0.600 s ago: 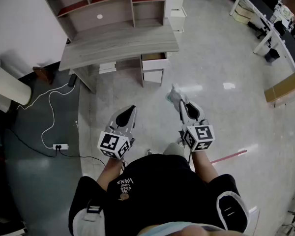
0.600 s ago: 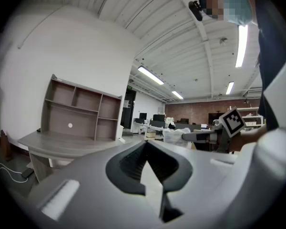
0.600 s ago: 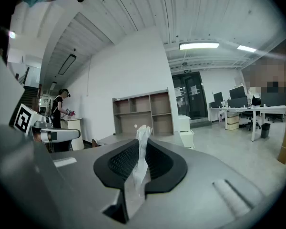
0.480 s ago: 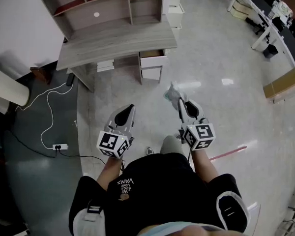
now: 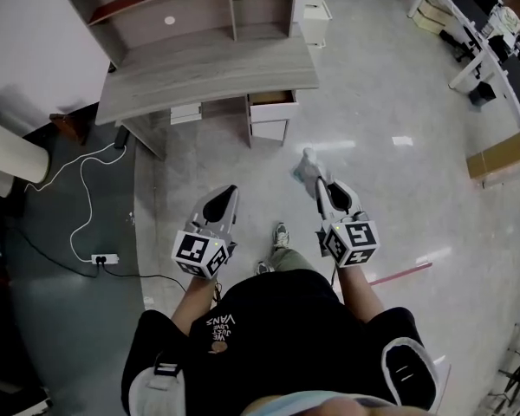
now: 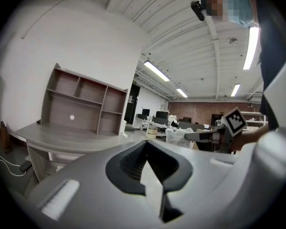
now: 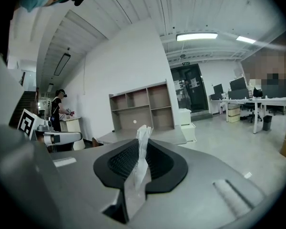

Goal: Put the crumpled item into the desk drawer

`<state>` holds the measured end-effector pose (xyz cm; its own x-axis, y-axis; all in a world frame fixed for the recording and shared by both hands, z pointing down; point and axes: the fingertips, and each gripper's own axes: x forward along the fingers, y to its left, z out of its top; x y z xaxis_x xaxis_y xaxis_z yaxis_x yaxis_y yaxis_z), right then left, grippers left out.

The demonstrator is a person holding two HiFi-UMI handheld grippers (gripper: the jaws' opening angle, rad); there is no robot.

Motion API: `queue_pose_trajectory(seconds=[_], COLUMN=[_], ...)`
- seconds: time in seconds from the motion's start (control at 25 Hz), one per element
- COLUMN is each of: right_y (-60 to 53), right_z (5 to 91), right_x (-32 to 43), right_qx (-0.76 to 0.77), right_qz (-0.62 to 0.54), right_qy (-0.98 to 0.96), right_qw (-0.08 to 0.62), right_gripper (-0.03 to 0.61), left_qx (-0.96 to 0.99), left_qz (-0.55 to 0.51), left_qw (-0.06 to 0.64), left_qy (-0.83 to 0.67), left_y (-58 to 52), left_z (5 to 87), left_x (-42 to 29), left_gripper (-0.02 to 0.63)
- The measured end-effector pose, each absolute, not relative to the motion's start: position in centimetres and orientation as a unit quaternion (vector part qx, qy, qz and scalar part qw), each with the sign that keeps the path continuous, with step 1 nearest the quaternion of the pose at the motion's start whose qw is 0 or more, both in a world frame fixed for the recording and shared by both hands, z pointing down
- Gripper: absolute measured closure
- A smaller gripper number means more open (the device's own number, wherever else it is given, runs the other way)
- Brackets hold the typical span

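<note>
White crumpled item [image 5: 308,165] pinched in right gripper [image 5: 319,183] fingers; left gripper [image 5: 230,192] fingers closed, empty; both pointing toward desk [image 5: 208,72].

The person's black shirt [image 5: 286,319] carries white print [image 5: 218,329], upside down in the head view; the brand word "VANS" is legible; the smaller lines beside it are too small to read; nothing else can be read.

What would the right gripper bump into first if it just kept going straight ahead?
The right gripper would probably meet the desk near its open drawer; the way until then looks free, though depth is unclear.
</note>
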<state>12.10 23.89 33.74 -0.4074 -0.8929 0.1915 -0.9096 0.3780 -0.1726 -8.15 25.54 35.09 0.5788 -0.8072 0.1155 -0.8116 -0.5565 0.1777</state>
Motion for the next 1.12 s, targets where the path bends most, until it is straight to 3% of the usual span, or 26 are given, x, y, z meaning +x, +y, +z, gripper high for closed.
queue_pose_trajectory(seconds=[0.48, 1.12], right_y=[12.7, 4.1], right_z=[35.6, 38.6], right_x=[13.6, 12.9], right_qx=[0.512, 0.480], right_qz=[0.081, 0.057], right_qy=[-0.850, -0.866], right_qw=[0.095, 0.127], right_gripper=[0.532, 0.532], left_qx=[0.869, 0.843], left_qz=[0.036, 0.062], left_qw=[0.116, 0.156], left_qy=[-0.479, -0.510], left_y=[14.6, 6.5], left_z=[36.7, 41.5], left_x=[-6.7, -6.4], left_gripper=[0.563, 0.563])
